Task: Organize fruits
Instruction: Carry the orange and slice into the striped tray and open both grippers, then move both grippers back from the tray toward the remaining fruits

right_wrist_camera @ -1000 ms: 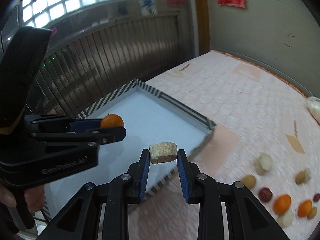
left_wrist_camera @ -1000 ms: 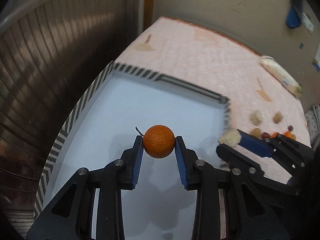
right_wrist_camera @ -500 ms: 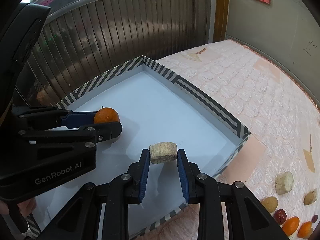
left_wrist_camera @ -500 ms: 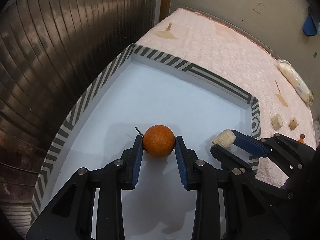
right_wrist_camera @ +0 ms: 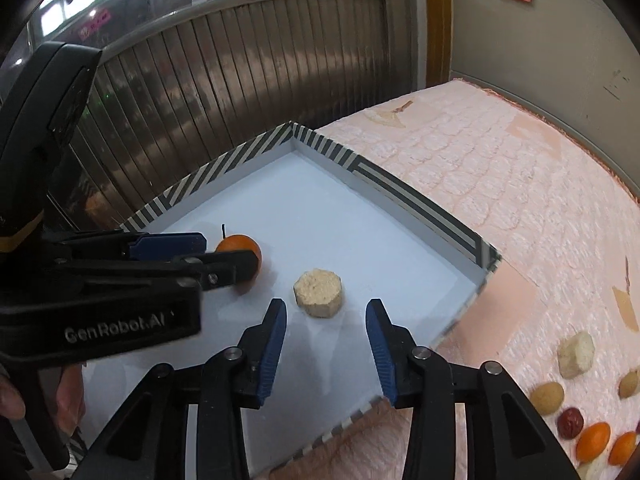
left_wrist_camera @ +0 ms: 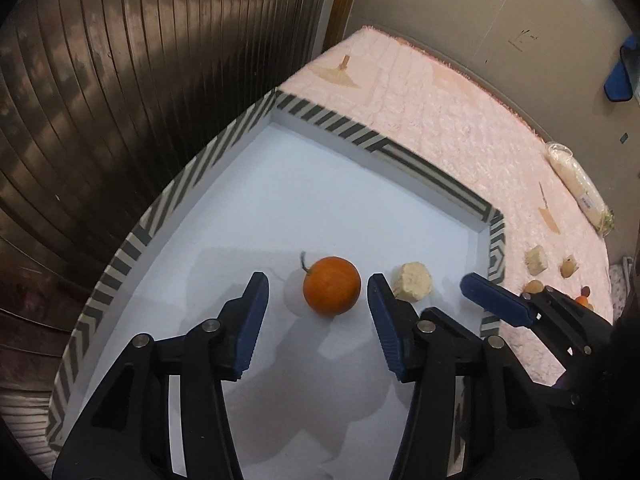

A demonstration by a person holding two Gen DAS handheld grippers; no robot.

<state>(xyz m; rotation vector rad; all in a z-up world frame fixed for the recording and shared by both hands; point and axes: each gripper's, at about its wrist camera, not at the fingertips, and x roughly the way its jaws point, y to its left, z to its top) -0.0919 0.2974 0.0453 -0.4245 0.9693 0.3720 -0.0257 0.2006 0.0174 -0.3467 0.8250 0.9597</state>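
Note:
A small orange (left_wrist_camera: 331, 286) with a short stem lies on the white floor of the striped-rim tray (left_wrist_camera: 384, 148), between the fingers of my open left gripper (left_wrist_camera: 318, 294). A beige round chunk (left_wrist_camera: 412, 281) lies just right of it. In the right wrist view the chunk (right_wrist_camera: 318, 292) sits just ahead of my open right gripper (right_wrist_camera: 326, 320), and the orange (right_wrist_camera: 240, 252) is partly hidden behind the left gripper's fingers (right_wrist_camera: 224, 264). Both grippers hover low over the tray (right_wrist_camera: 416, 204) and hold nothing.
Several loose fruits lie on the pink quilted surface right of the tray: beige chunks (right_wrist_camera: 576, 354), a red date (right_wrist_camera: 570, 422), small oranges (right_wrist_camera: 592, 440). A plastic bag (left_wrist_camera: 580, 184) lies farther back. A dark slatted wall (left_wrist_camera: 120, 80) runs along the tray's left side.
Both grippers have opened. The orange and the beige chunk, held above the tray before, now lie on the tray floor. Both grippers came lower over the tray.

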